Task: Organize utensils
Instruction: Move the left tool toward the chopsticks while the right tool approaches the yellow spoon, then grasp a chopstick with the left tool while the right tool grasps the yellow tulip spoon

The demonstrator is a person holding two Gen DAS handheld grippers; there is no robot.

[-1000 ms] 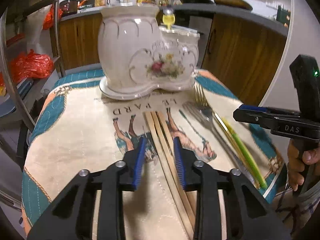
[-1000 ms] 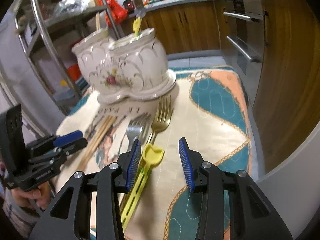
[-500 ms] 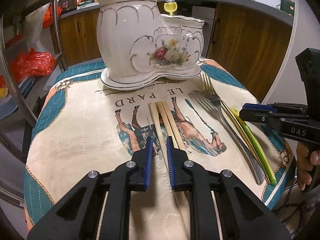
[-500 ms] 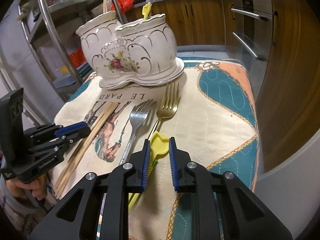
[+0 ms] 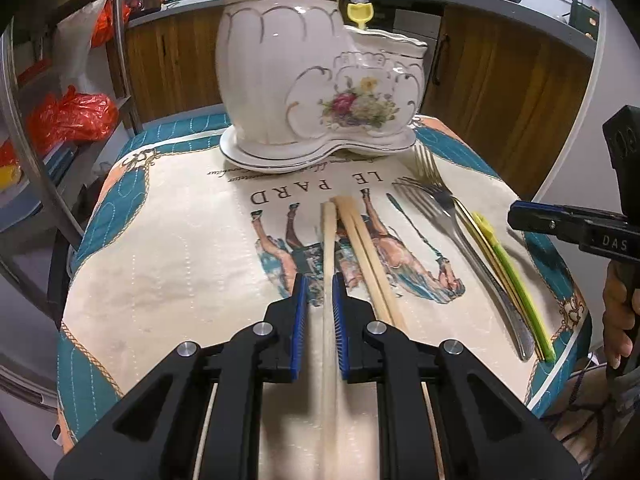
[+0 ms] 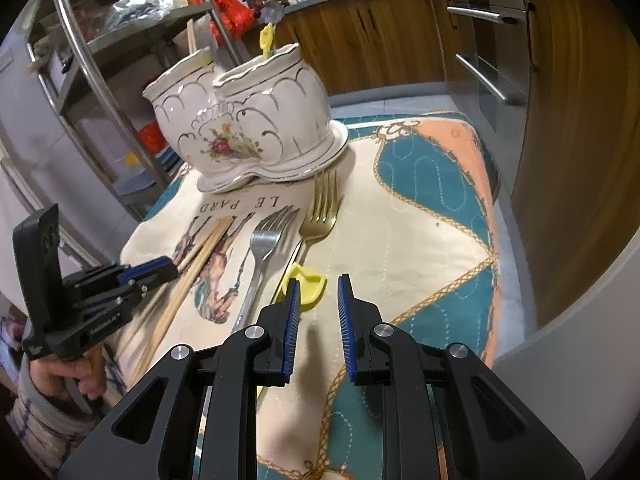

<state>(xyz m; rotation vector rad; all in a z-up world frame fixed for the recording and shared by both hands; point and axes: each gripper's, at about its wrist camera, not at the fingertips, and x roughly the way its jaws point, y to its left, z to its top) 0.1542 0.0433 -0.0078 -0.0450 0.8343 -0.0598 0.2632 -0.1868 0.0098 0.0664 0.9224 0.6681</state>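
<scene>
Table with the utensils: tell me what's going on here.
A person holds a claw in each hand and is sorting cutlery. The left claw has just been closing and is clamped on one chopstick; two other chopsticks lie beside it. The right claw has just been closing too, but grips nothing, its tips by the yellow spoon. The silver fork and gold fork lie before the ceramic holder.
</scene>
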